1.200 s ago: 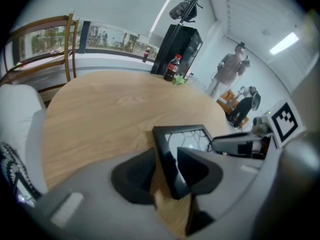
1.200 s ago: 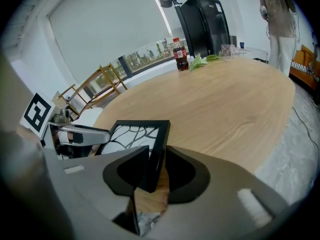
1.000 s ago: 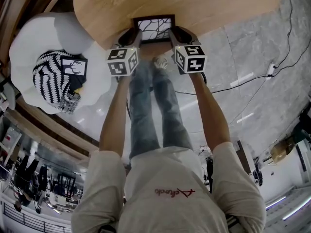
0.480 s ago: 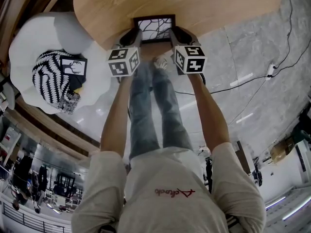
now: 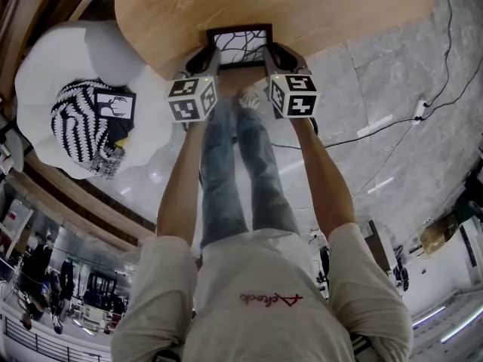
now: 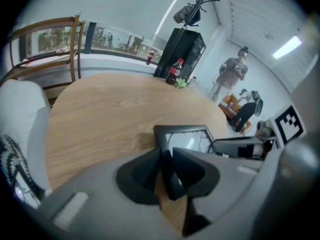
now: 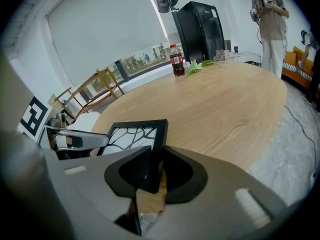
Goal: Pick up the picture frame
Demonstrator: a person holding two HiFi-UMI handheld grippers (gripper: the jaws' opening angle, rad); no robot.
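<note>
Left gripper (image 6: 166,155) and right gripper (image 7: 156,152) have just been closing. Each is now clamped on a side rail of the frame (image 5: 240,45), which lies flat at the table (image 5: 317,10) edge, upper middle of head view. Risk: thin-rail grips slip or lift unevenly, so the frame tilts and drops off the edge.

Top: we wore a pale beige short-sleeved shirt (image 5: 260,281) with small red lettering on the chest.
Legs: we had on faded blue jeans (image 5: 230,176).
Tools: our left gripper (image 6: 166,167) and right gripper (image 7: 156,172) were grey with black jaw pads.
Markings: each bore a white cube printed with black squares.
</note>
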